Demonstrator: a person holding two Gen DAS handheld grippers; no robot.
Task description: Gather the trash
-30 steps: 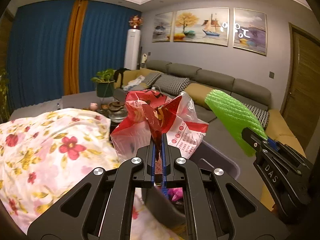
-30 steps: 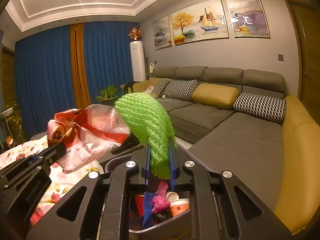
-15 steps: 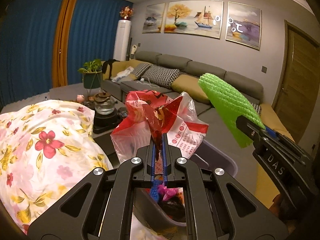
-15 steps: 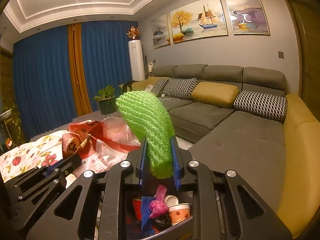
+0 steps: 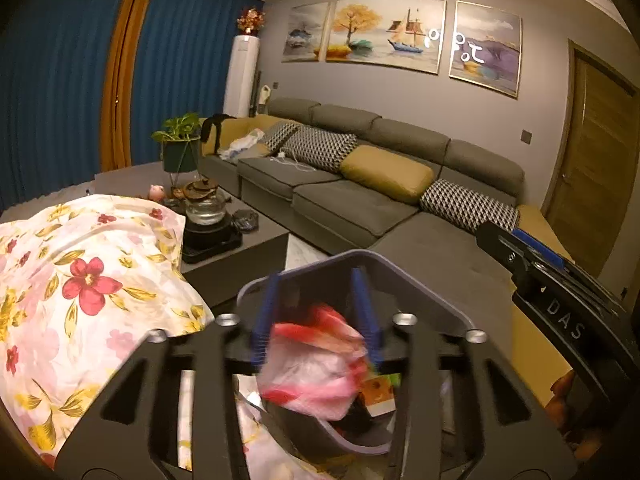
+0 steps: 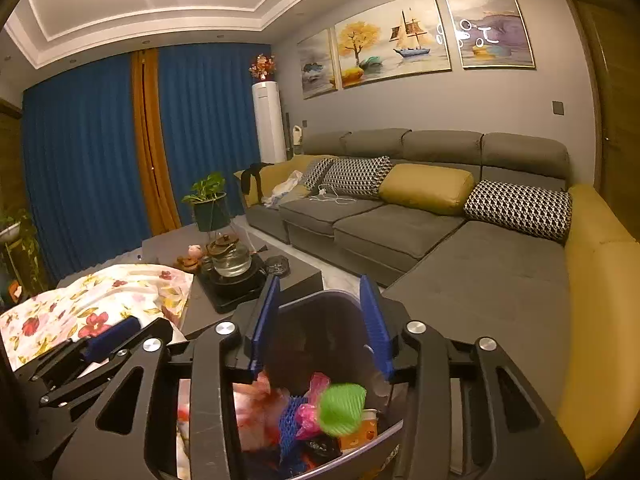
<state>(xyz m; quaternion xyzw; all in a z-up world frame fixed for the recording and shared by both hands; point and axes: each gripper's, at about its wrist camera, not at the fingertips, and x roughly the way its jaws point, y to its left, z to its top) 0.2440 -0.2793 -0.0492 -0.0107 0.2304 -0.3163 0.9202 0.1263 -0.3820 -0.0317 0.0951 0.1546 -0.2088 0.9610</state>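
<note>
A grey trash bin stands right under both grippers. My left gripper is open; the red and white plastic bag is blurred, dropping into the bin below it. My right gripper is open; the green foam net is blurred, falling onto the trash in the bin. The bin holds a pink wrapper, blue netting and a paper cup. The right gripper shows at the right of the left wrist view.
A floral cloth covers the table at the left. A black tray with a glass teapot sits on the dark coffee table. A grey and mustard sofa wraps the right and back. A potted plant stands behind.
Both grippers have opened. The plastic bag has left the left gripper and the green foam net has left the right gripper; both are falling into the bin.
</note>
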